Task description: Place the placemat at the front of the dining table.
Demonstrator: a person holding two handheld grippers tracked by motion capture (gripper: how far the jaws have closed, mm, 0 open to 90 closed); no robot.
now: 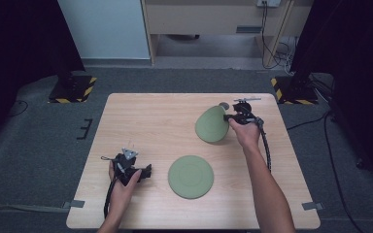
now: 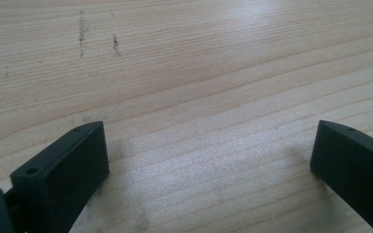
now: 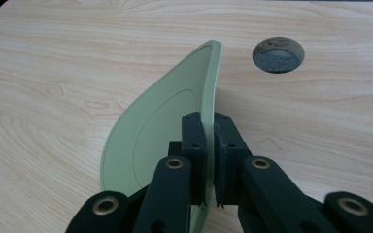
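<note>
Two pale green plates are in view. One plate [image 1: 191, 176] lies flat on the wooden table [image 1: 141, 126], near the front centre. The other green plate [image 1: 212, 124] [image 3: 150, 141] is tilted up on edge at the back right, with my right gripper [image 1: 233, 118] [image 3: 210, 145] shut on its rim; both black pads clamp the rim from either side. My left gripper [image 1: 145, 172] [image 2: 209, 155] rests low over the table at the front left, its jaws wide apart with only bare wood between them.
A round cable hole [image 3: 278, 54] [image 1: 224, 105] is cut in the tabletop just behind the held plate. Black stands with yellow-black striped bases [image 1: 73, 87] sit on the floor beyond both far corners. A cable [image 1: 267, 145] trails from my right gripper.
</note>
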